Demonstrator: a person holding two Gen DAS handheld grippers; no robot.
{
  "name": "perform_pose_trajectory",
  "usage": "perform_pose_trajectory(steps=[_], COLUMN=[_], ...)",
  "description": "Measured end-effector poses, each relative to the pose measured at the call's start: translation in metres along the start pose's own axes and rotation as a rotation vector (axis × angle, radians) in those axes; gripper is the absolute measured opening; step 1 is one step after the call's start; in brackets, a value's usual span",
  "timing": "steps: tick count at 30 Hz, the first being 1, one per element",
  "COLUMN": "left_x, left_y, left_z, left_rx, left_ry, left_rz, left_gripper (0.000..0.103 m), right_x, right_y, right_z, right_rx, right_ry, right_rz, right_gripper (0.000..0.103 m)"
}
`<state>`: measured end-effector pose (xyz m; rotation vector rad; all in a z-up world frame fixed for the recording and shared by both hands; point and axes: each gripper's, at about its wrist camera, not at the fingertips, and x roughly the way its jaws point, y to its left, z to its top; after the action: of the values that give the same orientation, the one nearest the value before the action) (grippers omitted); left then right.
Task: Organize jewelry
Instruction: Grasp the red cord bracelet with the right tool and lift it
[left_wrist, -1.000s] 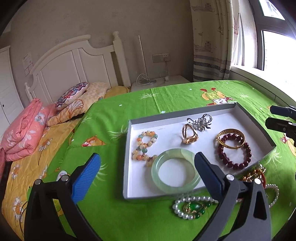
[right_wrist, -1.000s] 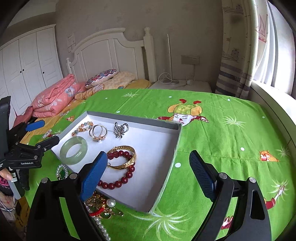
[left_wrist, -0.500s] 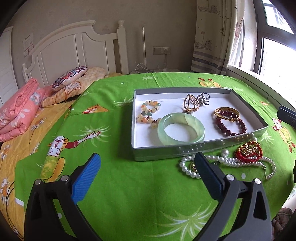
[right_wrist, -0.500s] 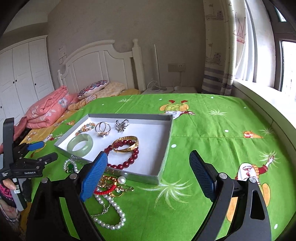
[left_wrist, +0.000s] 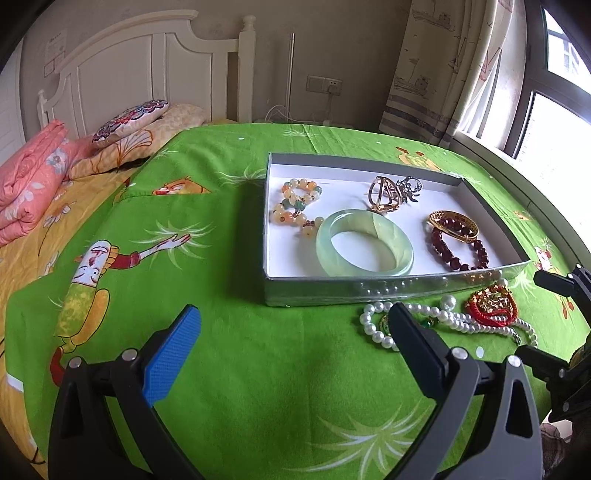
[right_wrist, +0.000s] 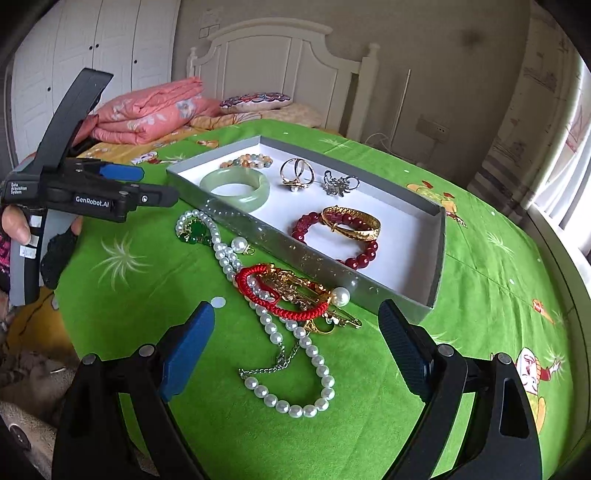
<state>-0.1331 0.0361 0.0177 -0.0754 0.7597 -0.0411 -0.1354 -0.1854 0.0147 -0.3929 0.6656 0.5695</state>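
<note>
A grey box (left_wrist: 369, 291) (right_wrist: 439, 236) with a white floor holds a jade bangle (left_wrist: 364, 242) (right_wrist: 236, 186), a pastel bead bracelet (left_wrist: 295, 206), a gold ring piece (left_wrist: 384, 194), a silver brooch (right_wrist: 340, 182), a gold bangle (right_wrist: 351, 223) and a dark red bead bracelet (left_wrist: 458, 247). In front of the box lie a pearl necklace (right_wrist: 295, 354) (left_wrist: 443, 315), a red cord bracelet with gold charm (right_wrist: 284, 291) (left_wrist: 491, 302) and a green pendant (right_wrist: 195, 232). My left gripper (left_wrist: 291, 350) (right_wrist: 155, 188) is open and empty. My right gripper (right_wrist: 295, 350) is open, empty, above the pearl necklace.
Everything lies on a green cartoon cloth (left_wrist: 258, 369) over a bed. Pink folded quilts (right_wrist: 147, 110), pillows (left_wrist: 129, 118) and a white headboard (right_wrist: 288, 48) are behind. A window and curtain (left_wrist: 443, 66) are at the right.
Both grippers have drawn back toward the near edge and dropped lower. The loose jewelry in front of the box now shows fully. Both stay open.
</note>
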Motion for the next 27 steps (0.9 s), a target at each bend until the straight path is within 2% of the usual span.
perform_pose_trajectory(steps=[5,8,10,12,16,17,20,27], left_x=[-0.001,-0.002,-0.003,-0.004,-0.005,-0.005,-0.005,-0.005], left_y=[-0.001,-0.001,-0.001,-0.001,-0.001,-0.002,-0.002,-0.005], left_z=[-0.001,-0.001,-0.001,-0.002,-0.003,-0.002,-0.002,-0.003], left_rx=[-0.004,-0.007,-0.007,-0.007,-0.006,-0.005,-0.003,0.015], left_ry=[-0.009,-0.011,-0.013,-0.016,-0.018,-0.017,-0.016,-0.019], left_rz=[-0.014,-0.023,-0.027,-0.029,-0.035,-0.036,-0.04,-0.046], left_gripper=[0.1,0.1,0.1,0.1,0.1,0.1,0.1,0.1], right_x=[0.007,0.012,0.016,0.019,0.015,0.012,0.002,-0.02], right_y=[0.005,0.01,0.011,0.011,0.013,0.012,0.006,-0.021], right_z=[0.006,0.01,0.012,0.012,0.007,0.006,0.006,0.002], right_rx=[-0.092,-0.181,-0.215,-0.226,-0.263,-0.264,-0.212,-0.042], right_ry=[0.013,0.025,0.042,0.051,0.033,0.025,-0.024,-0.116], right_rz=[-0.007,-0.014,0.0,0.017,0.042,0.04,0.037,0.032], right_gripper=[0.081,0.069,0.058,0.04,0.022,0.011,0.006,0.006])
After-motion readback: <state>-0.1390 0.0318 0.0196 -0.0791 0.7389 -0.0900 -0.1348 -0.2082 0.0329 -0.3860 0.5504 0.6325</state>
